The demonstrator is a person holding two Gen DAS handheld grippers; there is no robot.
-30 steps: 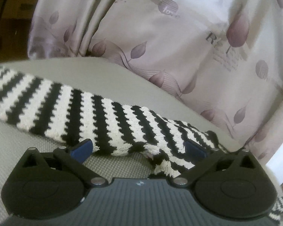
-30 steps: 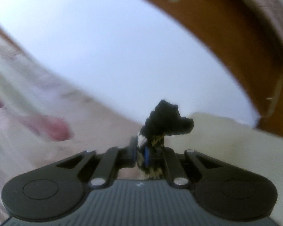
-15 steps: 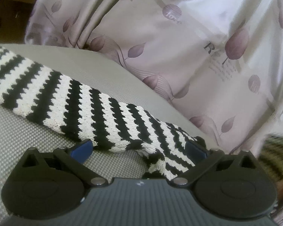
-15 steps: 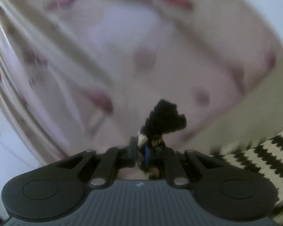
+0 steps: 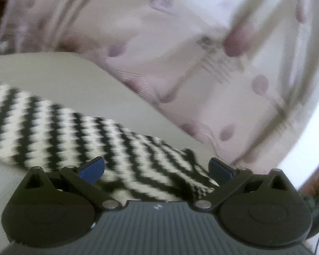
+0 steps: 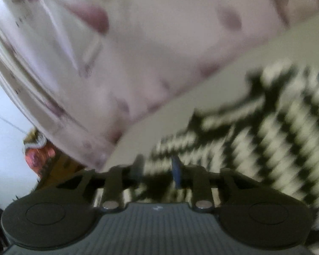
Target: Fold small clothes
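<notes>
striped knit [image 6: 255, 131] beyond right gripper [image 6: 157, 167], jaws just parted

One black-and-white zigzag knit garment [image 5: 59, 127] is counted. One grey cloth-covered surface [image 5: 53, 72] lies under it. One pale curtain with mauve leaf print [image 5: 180, 42] hangs behind. Two grippers are counted: one left gripper [image 5: 156, 167] and one right gripper [image 6: 157, 167].

Grey woven surface [image 5: 59, 74], a black-and-white zigzag knit garment [image 5: 53, 127] spread directly on it
</notes>
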